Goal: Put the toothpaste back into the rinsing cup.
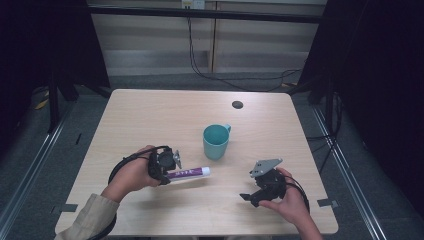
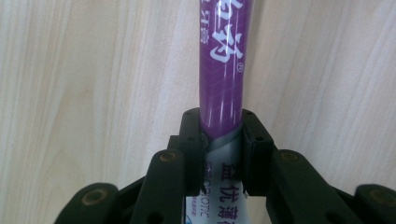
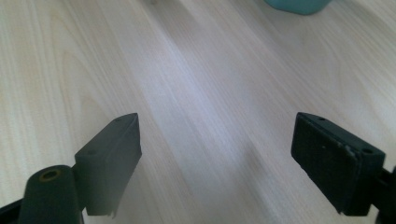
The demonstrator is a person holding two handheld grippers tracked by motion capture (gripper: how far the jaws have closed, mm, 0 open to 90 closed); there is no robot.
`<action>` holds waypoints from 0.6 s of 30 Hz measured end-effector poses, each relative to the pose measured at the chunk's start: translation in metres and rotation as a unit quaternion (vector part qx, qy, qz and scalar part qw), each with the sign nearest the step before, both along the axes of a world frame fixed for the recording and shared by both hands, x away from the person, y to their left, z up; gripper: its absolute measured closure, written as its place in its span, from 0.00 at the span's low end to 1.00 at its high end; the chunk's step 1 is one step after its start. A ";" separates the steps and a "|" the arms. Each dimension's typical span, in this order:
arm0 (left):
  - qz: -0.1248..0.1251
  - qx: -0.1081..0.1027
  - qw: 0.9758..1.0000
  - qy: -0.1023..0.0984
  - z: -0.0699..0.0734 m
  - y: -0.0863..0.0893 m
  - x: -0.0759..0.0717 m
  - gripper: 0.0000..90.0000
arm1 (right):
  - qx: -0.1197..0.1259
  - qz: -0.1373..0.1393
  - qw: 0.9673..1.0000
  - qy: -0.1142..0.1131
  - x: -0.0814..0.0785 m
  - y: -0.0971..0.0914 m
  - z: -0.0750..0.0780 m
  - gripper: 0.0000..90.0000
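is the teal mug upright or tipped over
Upright: in the high view the teal mug stands on its base on the table, its open mouth facing up and its handle at the upper right.

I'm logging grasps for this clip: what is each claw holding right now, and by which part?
The left claw clamps the purple toothpaste tube near its flat crimped tail end. The right claw is open and holds nothing.

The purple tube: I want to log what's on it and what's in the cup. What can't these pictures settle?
- Purple tube: in the left gripper view the print is cut off by the top edge and covered by the left gripper; too small in the high view.
- Teal cup: high view, its inside is too small to judge.
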State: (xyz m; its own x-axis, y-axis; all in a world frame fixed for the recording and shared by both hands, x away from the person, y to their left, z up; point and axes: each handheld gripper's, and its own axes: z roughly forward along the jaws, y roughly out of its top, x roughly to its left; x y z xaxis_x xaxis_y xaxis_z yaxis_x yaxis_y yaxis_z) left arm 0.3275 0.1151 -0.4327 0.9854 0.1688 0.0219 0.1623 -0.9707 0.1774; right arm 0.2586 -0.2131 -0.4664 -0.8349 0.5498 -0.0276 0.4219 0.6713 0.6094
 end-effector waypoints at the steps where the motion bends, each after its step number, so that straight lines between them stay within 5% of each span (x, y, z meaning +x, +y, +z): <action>1: -0.002 0.000 1.000 -0.002 0.000 -0.001 -0.001 0.82 | -0.007 0.006 1.000 0.003 0.001 0.002 0.003 0.18; 7: -0.007 -0.004 1.000 0.001 0.003 -0.011 -0.002 0.82 | -0.038 0.043 0.998 0.008 0.007 0.020 0.019 0.20; 18: -0.037 -0.008 0.999 -0.006 0.008 -0.030 -0.010 0.82 | -0.056 0.098 0.994 -0.002 0.018 0.045 0.037 0.23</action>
